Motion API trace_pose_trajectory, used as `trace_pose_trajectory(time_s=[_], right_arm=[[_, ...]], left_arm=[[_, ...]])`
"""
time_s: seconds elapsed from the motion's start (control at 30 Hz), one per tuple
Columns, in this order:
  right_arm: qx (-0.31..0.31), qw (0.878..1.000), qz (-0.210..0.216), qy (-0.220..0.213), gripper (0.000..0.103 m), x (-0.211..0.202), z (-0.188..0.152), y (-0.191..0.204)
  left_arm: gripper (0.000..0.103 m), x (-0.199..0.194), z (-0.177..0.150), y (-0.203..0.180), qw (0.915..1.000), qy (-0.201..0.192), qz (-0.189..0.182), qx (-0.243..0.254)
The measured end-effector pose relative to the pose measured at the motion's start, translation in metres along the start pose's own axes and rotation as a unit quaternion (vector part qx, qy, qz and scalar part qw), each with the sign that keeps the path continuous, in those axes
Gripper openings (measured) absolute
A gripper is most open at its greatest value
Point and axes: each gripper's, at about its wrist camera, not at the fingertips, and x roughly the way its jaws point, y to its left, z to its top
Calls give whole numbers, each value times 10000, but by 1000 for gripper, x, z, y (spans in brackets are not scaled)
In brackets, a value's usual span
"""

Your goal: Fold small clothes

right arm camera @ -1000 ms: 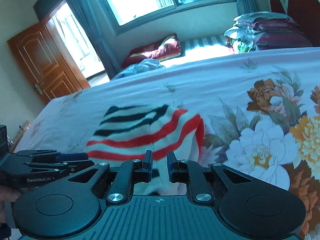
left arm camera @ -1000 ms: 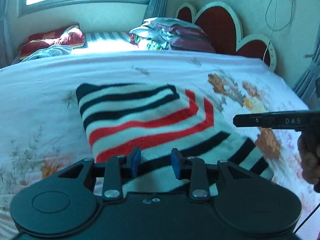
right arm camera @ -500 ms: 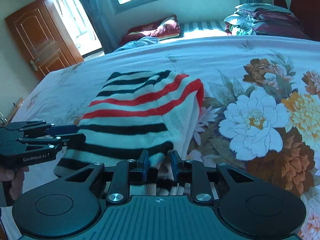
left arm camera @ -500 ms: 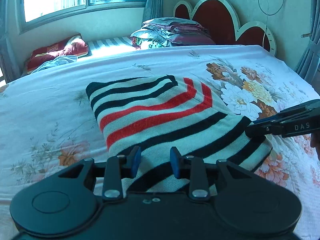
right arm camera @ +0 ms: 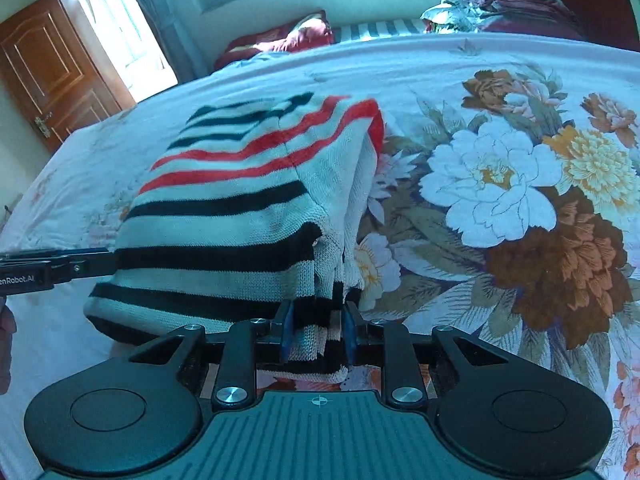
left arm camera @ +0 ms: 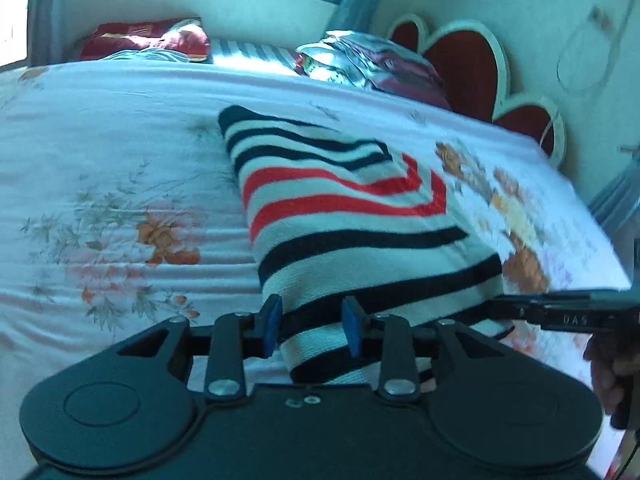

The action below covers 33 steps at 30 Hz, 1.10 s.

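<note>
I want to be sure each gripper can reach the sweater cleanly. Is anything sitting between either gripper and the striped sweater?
Nothing visible does. The striped sweater already lies between the fingers of the left gripper and the right gripper, with its near hem in each gap. Only the floral bedsheet lies around it.

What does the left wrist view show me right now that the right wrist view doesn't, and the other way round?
Left wrist only: the red headboard against the wall and the left tongs straddling the near hem of the striped sweater.

Right wrist only: the wooden door, the big flower print on the bedsheet, and the sweater's stacked folded layers along its right edge, with the right tongs around them.

Both: the sweater on the bed, the pile of bedding and the red pillow.
</note>
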Motion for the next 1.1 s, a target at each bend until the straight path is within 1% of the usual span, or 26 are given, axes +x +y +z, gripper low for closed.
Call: trace_pose_trajectory(time_s=[0.07,0.1,0.17,0.23,0.3,0.33,0.37,0.4,0.43,0.5,0.53,0.57,0.67,0.8,0.83,0.9,0.93,0.97,1.0,1.03,1.1], right_arm=[[47,9999,50,-135,24,-12,0,0],[38,9999,53,-157,24,-15,-1,1],[12,9998,88,-191,24,-19,-2,4],[-12,9998,104,-162,24,-17,-5,7],[-112,9999,-94,51,24,-6,-11,7],[-165,9996,-169,178,24,2,-14,6],[-137,9996,-151,191,24,6,-17,4],[-39,9998,-113,155,24,7,-19,0],[32,9998,-104,141,24,6,-20,-1],[78,9999,-97,2,24,-4,-19,0],[58,9999,-82,-130,24,-11,-19,2],[41,9997,-69,-236,24,-18,-20,2],[137,9994,41,-328,24,-28,-21,0],[288,9993,129,-200,24,-18,-20,1],[293,9992,162,-202,24,-14,-20,1],[348,9991,164,-196,24,-7,-21,1],[293,9994,51,-158,24,-2,-22,1],[207,9997,-60,-86,26,3,-22,1],[193,9997,-92,-74,32,5,-25,-1],[169,9997,-137,-91,33,5,-27,-2],[-44,9996,-252,-98,33,2,-29,2]], left_arm=[[30,-15,-4,7,9999,-110,16,-84],[31,-20,-7,8,9999,-119,-47,-110],[31,-23,-13,2,9998,-41,-171,-74],[31,-14,-21,-6,9998,171,-45,51],[33,1,-31,-9,9988,461,174,48],[34,6,-38,-9,9982,533,257,117],[35,8,-46,-9,9978,547,331,183],[35,8,-50,-8,9979,534,338,137],[31,5,-51,-8,9982,496,326,98],[30,-12,-57,-10,9993,206,267,170],[28,-17,-61,-12,9991,171,300,248],[28,-22,-66,-16,9986,138,323,391],[28,-25,-75,-28,9962,61,539,681],[28,-8,-72,-33,9963,-124,738,412],[30,0,-70,-34,9960,-115,821,339],[33,5,-69,-34,9933,-279,1109,173],[40,4,-71,-34,9881,-393,1486,106],[43,3,-74,-31,9865,-447,1574,-37],[45,1,-78,-26,9861,-464,1577,-257],[45,-1,-82,-24,9854,-490,1597,-337],[44,-7,-88,-26,9839,-530,1688,-254]])
